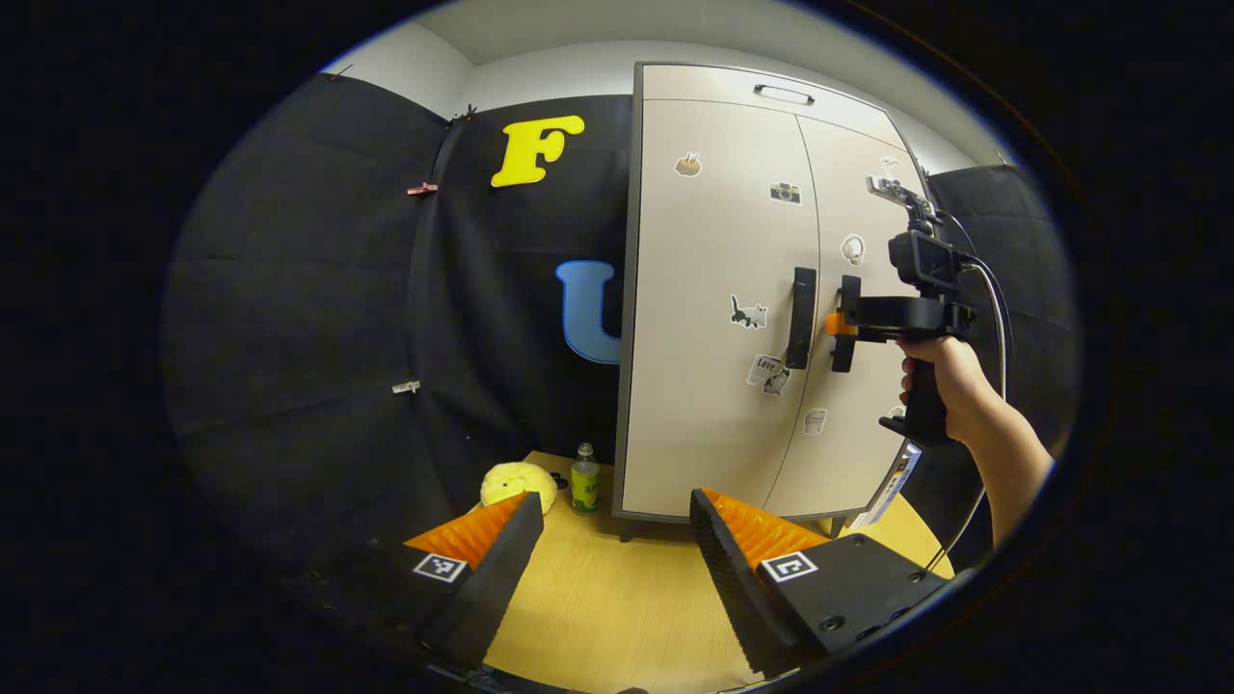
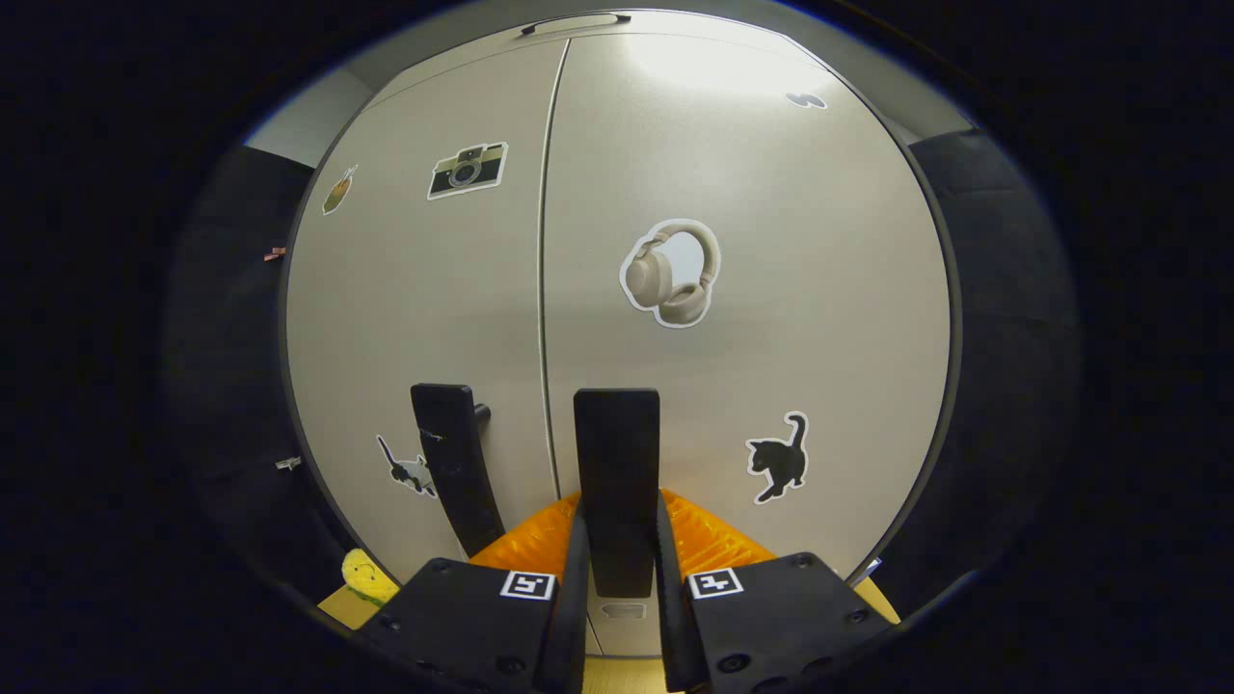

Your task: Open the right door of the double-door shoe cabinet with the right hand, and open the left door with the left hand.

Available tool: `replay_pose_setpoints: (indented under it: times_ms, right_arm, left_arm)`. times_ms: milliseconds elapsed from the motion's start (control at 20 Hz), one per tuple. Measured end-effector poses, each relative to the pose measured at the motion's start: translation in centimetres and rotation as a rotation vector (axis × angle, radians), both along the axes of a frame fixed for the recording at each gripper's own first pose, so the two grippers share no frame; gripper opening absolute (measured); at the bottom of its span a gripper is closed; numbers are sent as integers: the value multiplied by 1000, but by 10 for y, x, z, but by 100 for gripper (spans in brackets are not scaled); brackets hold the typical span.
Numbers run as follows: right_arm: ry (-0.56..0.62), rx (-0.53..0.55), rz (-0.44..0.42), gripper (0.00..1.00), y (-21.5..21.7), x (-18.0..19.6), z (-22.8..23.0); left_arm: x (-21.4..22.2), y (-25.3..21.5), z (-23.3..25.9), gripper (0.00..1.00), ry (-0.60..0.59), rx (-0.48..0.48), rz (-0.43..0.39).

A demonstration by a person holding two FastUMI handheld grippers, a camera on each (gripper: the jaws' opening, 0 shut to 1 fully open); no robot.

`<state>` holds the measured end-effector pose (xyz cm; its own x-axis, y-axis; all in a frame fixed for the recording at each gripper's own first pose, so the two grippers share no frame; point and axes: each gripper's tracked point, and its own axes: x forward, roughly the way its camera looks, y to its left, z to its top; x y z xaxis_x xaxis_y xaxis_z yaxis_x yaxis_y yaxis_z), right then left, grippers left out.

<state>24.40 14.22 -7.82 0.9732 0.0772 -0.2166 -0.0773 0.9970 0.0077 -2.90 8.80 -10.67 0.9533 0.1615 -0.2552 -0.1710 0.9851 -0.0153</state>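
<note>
The right gripper [image 2: 619, 540] is pressed up to the shoe cabinet [image 1: 718, 405], its two fingers closed flat against either side of the right door handle [image 2: 617, 472], a dark vertical bar that stands between them. In the left gripper view the same tool [image 1: 841, 325] is seen from the side, held level at handle height by a hand [image 1: 950, 386] wrapped around its pistol grip, the bare forearm reaching in from the lower right and a cable looping off the back. From this angle the fingertips are lost against the handle, and it is hard to tell tool from bar.

The left gripper [image 1: 617, 540] hangs back from the cabinet, low over the wooden table [image 1: 617, 617], its jaws spread wide with nothing between them. They point toward the foot of the left door [image 1: 713, 318], whose own dark handle [image 1: 800, 318] sits just beside the centre seam.

Both doors lie flush and shut, the seam a thin line. The right door [image 2: 771, 289] carries headphone and black cat stickers. The lower end of the right handle is hidden behind the fingers. A small bottle [image 1: 584, 479] and a yellow plush lump [image 1: 519, 482] stand on the table left of the cabinet; what the plush is cannot be made out.
</note>
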Motion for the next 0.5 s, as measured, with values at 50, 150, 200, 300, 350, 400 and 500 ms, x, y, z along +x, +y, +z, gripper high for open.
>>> replay_pose_setpoints:
  times_ms: [50, 150, 200, 300, 350, 400, 500]
  right_arm:
    - [1, -4, -3, 30, 1, 0, 0]
    - [16, -4, 13, 20, 1, 1, -3]
    - [27, 6, 22, 17, 1, -4, -1]
    - [51, 19, 34, 16, 0, -11, 1]
    - [47, 22, 30, 16, -2, -15, 2]
    - [38, 23, 21, 16, -4, -20, 4]
    - [20, 11, 6, 16, -11, -32, 7]
  left_arm:
    - [-4, -1, -1, 95, 3, -15, -8]
    - [-13, -3, -3, 95, 10, -43, -20]
    - [-18, -3, -2, 95, 10, -52, -29]
    - [-25, -5, -1, 95, 7, -52, -53]
    - [-29, -5, 0, 95, 7, -48, -65]
    - [-32, -6, 0, 95, 7, -46, -78]
    - [-38, -10, 1, 95, 8, -49, -110]
